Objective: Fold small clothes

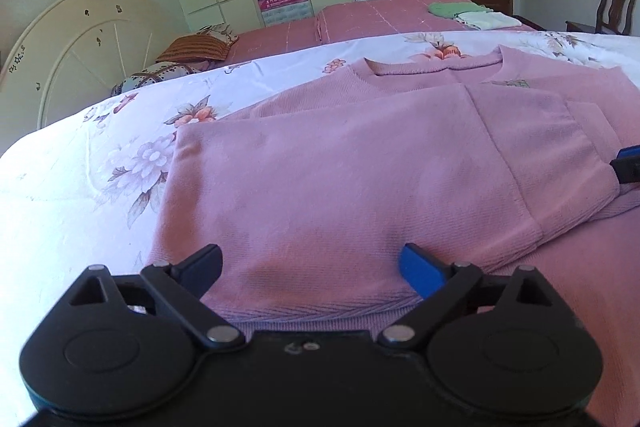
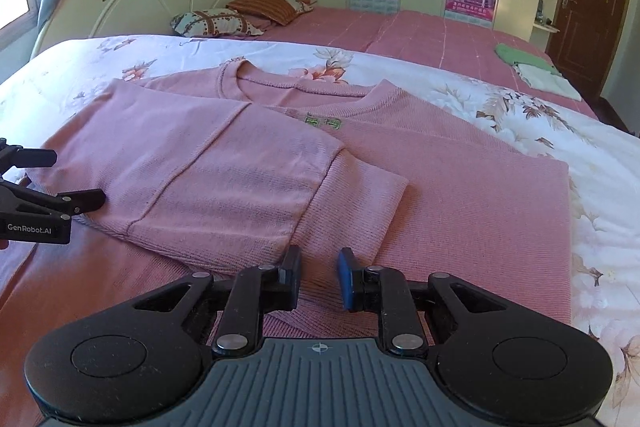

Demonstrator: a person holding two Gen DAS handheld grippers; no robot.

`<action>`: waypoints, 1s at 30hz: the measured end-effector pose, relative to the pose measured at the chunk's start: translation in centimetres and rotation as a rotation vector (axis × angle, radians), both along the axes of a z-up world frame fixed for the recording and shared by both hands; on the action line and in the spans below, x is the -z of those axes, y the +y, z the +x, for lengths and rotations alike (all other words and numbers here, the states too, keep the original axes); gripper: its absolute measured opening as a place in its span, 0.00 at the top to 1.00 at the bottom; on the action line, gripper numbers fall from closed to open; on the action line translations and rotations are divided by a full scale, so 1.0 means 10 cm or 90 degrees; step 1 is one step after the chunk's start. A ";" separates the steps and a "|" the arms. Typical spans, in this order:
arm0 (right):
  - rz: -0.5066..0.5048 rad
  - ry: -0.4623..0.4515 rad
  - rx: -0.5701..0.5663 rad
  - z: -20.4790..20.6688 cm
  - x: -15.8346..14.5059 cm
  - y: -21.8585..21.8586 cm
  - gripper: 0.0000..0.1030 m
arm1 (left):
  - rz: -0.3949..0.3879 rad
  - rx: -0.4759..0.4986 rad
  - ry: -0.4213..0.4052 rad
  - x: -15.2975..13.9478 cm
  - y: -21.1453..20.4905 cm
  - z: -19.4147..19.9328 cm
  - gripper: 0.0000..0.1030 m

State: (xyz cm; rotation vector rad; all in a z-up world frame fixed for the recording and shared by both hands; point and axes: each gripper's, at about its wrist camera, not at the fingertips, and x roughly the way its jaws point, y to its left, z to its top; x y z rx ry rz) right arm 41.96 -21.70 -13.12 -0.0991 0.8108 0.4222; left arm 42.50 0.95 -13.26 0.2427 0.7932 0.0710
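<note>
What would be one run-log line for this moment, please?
pink sweater: left side folded over, on floral sheet | left tongs: open, at hem | right tongs: open, narrow gap, over sleeve cuff

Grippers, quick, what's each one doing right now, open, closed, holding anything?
Left gripper: open wide over the folded edge of the pink sweater, holding nothing.
Right gripper: open, narrow gap, over the sweater hem, holding nothing.

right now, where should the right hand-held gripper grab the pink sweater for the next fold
Probably the unfolded right side edge of the pink sweater, near the hem corner, approached from the right. That half lies flat on the floral sheet, while the left half and sleeve cuff are already folded inward. The right hand-held gripper is open above the hem.
</note>
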 end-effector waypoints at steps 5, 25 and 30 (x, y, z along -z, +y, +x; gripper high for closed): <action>0.032 0.010 0.012 -0.02 -0.07 -0.09 0.80 | 0.026 0.003 0.002 -0.01 -0.02 -0.11 0.08; 0.033 -0.047 0.102 -0.33 0.05 0.03 0.74 | -0.122 0.034 0.012 0.02 0.45 -0.25 0.08; 0.075 -0.030 0.125 -0.54 -0.15 -0.11 0.72 | -0.137 0.025 -0.010 -0.14 0.68 -0.68 0.08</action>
